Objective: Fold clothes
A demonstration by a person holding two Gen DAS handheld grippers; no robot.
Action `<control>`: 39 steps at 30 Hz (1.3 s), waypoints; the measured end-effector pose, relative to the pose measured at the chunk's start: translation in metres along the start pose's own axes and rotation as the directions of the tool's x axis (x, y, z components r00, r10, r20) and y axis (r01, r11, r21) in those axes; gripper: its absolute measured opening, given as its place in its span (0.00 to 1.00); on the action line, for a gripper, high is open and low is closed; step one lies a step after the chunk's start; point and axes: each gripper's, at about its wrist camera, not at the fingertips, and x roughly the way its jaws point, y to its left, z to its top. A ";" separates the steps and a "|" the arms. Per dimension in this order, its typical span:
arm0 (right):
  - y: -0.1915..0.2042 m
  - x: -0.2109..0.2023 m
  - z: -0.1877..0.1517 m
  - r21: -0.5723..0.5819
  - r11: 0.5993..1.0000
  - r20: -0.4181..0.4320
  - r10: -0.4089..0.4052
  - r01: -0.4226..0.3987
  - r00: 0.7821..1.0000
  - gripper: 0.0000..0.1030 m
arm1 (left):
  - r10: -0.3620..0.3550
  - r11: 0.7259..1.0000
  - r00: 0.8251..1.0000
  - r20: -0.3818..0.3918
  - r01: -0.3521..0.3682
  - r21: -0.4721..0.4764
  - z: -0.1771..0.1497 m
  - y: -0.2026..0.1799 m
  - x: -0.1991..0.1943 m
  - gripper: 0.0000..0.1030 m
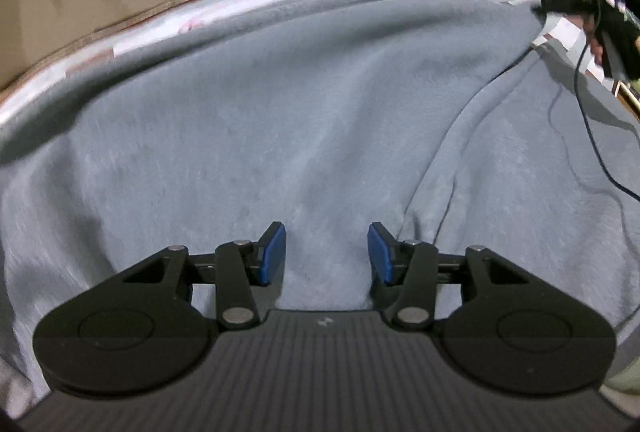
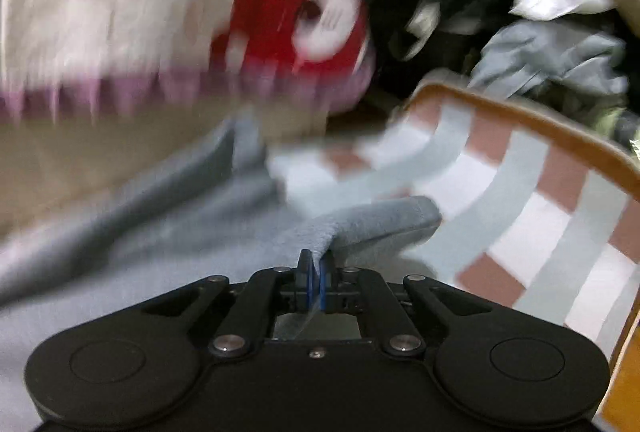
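A grey-blue fleece garment point(image 1: 280, 104) lies spread over the table and fills the left wrist view. My left gripper point(image 1: 326, 252) is open just above it, its blue pads point(image 1: 274, 252) apart with nothing between them. My right gripper point(image 2: 316, 284) is shut on an edge of the same fleece garment point(image 2: 360, 224), which rises in a fold from its blue pads. In the left wrist view the right gripper point(image 1: 560, 6) shows as a dark shape at the garment's far right corner.
A checked pink, white and grey tablecloth point(image 2: 500, 192) with a wooden table edge point(image 2: 560, 128) lies to the right. A heap of mixed clothes point(image 2: 520, 12) is behind it. A white and red plush item point(image 2: 280, 4) sits at the back left. A dark cable point(image 1: 592, 136) crosses the garment at right.
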 end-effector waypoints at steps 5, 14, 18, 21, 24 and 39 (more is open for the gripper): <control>-0.035 0.027 -0.027 0.204 0.979 -0.129 0.013 0.013 0.992 0.03 | 0.022 0.997 1.000 -0.011 -0.021 0.072 -0.008 -0.003 0.005 0.51; -0.055 0.034 -0.017 0.274 0.959 -0.094 0.105 -0.076 0.990 0.04 | 0.018 0.981 0.999 -0.039 -0.010 0.192 -0.017 -0.012 0.004 0.62; -0.048 0.035 0.001 0.222 0.971 -0.061 0.107 -0.091 0.992 0.03 | 0.020 0.984 0.999 -0.040 -0.012 0.175 -0.018 -0.010 0.006 0.66; -0.045 0.033 0.021 0.201 0.973 -0.047 0.125 -0.113 0.991 0.03 | 0.048 0.986 0.999 -0.027 -0.043 0.159 -0.016 -0.013 0.010 0.62; -0.045 0.029 0.029 0.193 0.973 -0.057 0.137 -0.123 0.989 0.03 | 0.126 0.968 0.991 0.036 -0.131 0.216 -0.014 -0.028 0.009 0.07; -0.054 0.026 -0.041 0.022 0.994 -0.128 0.104 -0.102 0.986 0.03 | 0.176 0.974 0.981 0.085 -0.186 0.133 -0.036 -0.029 -0.051 0.06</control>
